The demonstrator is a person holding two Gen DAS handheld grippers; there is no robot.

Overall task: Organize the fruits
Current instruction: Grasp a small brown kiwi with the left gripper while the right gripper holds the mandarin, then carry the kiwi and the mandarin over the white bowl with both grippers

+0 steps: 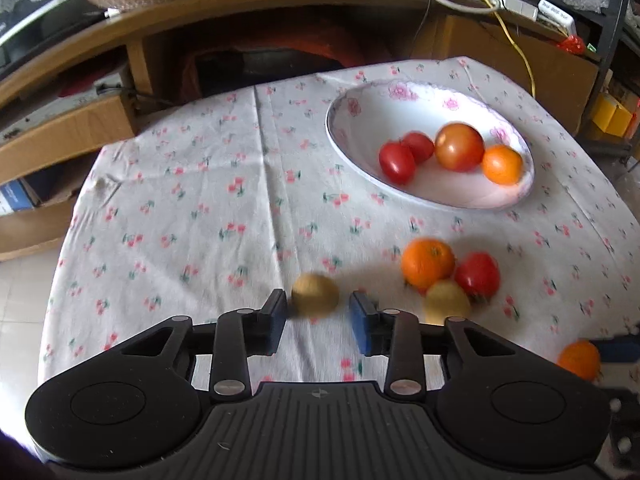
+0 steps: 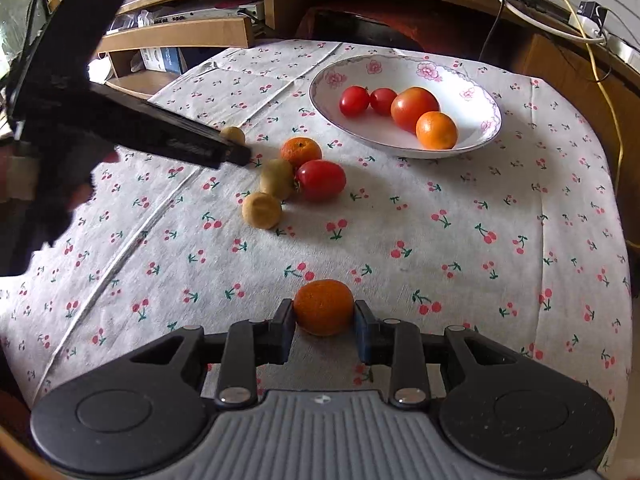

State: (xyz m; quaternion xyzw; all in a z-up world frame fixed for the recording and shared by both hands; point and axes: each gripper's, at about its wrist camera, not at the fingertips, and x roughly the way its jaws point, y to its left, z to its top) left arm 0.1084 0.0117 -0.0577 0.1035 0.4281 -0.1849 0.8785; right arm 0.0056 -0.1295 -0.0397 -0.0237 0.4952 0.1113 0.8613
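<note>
in the left wrist view the left gripper (image 1: 318,312) stands spread wide, its blue pads on either side of a small tan fruit (image 1: 315,294) that lies on the cherry-print tablecloth (image 1: 192,208); a gap shows at the right pad, so nothing is gripped yet. just to the right lies a cluster of an orange (image 1: 427,262), a red tomato (image 1: 478,274) and a yellowish fruit (image 1: 446,302), touching one another, and farther off the flowered bowl (image 1: 400,94) already holds two small tomatoes, one large tomato and an orange. the picture is blurred, so exact contact on the left pad cannot be told. in the right wrist view the right gripper (image 2: 325,326) is clenched on a mandarin (image 2: 324,307), both pads pressed to its sides, low over the cloth and well apart from the bowl (image 2: 486,128). the left tool reaches in from the left toward the tan fruit (image 2: 233,134); another tan fruit (image 2: 262,210) lies near the cluster. the likely trouble: the round tan fruit may roll away if one pad touches first, or a hard squeeze may bruise the mandarin, and both tools heading to the bowl together may collide.
</note>
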